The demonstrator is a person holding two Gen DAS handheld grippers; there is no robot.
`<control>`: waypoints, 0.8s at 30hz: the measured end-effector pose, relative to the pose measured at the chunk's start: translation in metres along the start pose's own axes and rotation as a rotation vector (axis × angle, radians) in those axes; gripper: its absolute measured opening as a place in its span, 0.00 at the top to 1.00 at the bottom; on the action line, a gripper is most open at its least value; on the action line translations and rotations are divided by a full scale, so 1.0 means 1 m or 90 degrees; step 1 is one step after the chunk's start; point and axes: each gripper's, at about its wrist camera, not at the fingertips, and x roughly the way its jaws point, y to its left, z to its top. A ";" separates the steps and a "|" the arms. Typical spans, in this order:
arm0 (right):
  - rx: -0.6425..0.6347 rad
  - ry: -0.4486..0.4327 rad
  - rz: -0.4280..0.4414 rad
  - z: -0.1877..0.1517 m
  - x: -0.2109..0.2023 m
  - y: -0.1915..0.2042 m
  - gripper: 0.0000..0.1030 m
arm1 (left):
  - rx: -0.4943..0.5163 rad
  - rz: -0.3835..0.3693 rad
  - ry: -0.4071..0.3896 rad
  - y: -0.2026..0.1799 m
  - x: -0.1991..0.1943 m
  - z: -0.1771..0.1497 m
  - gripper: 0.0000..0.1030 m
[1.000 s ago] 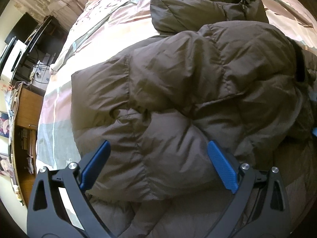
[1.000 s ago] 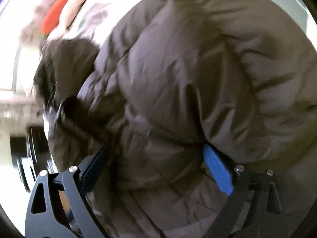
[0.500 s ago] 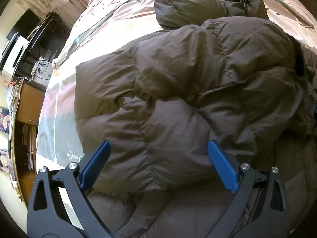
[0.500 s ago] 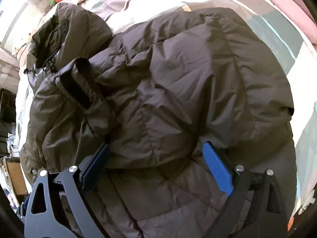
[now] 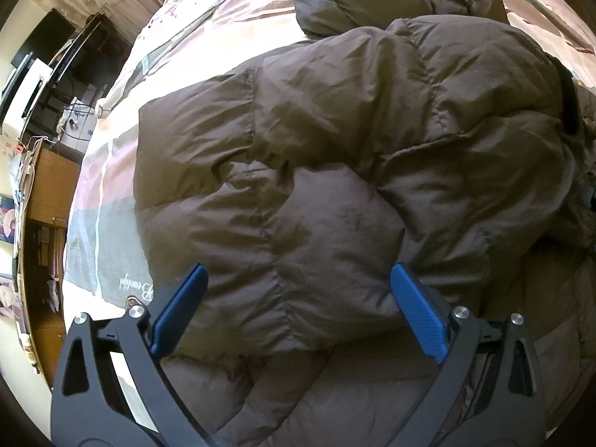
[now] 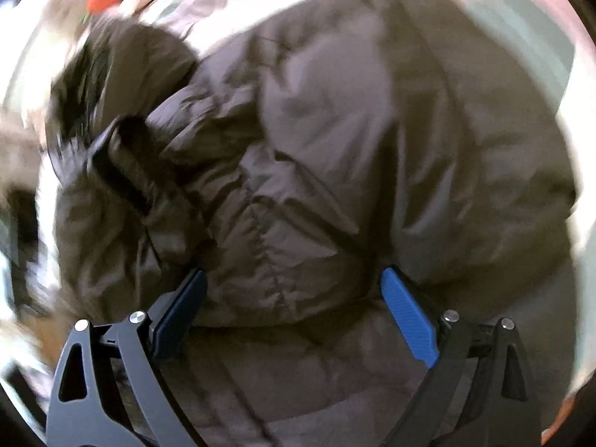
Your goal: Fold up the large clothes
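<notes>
The jacket (image 5: pixel 335 171) lay half-folded on the bed (image 5: pixel 111 171), hood at twelve o'clock, both grippers' (left (image 5: pixel 298 298), right (image 6: pixel 294 298)) jaws spread empty above it; its puffy folds could spring open unpressed.

My left black two-finger gripper with blue ribbed pads (image 5: pixel 296 307) has its jaws spread wide with nothing clamped between them, and my right black two-finger gripper with blue ribbed pads (image 6: pixel 292 311) likewise stands spread wide, its view motion-blurred.
</notes>
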 end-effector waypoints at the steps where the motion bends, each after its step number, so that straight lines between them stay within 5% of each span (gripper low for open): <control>1: 0.043 0.008 0.022 0.004 0.003 -0.010 0.07 | -0.001 -0.001 0.001 0.001 0.001 0.000 0.03; 6: 0.158 0.000 0.096 0.021 0.005 -0.035 0.14 | -0.001 -0.001 0.002 0.004 0.003 0.003 0.03; 10: 0.183 -0.034 0.080 0.025 0.001 -0.042 0.77 | 0.000 0.000 0.002 0.005 0.003 0.003 0.03; 12: 0.163 -0.041 0.081 0.025 -0.003 -0.040 0.88 | 0.000 -0.001 0.005 0.006 0.004 0.002 0.03; 20: 0.067 -0.051 -0.033 -0.008 -0.027 -0.049 0.96 | 0.000 -0.002 0.013 0.009 0.008 -0.002 0.03; 24: 0.006 -0.026 -0.024 -0.013 -0.021 -0.049 0.91 | -0.004 -0.006 0.024 0.014 0.013 -0.005 0.03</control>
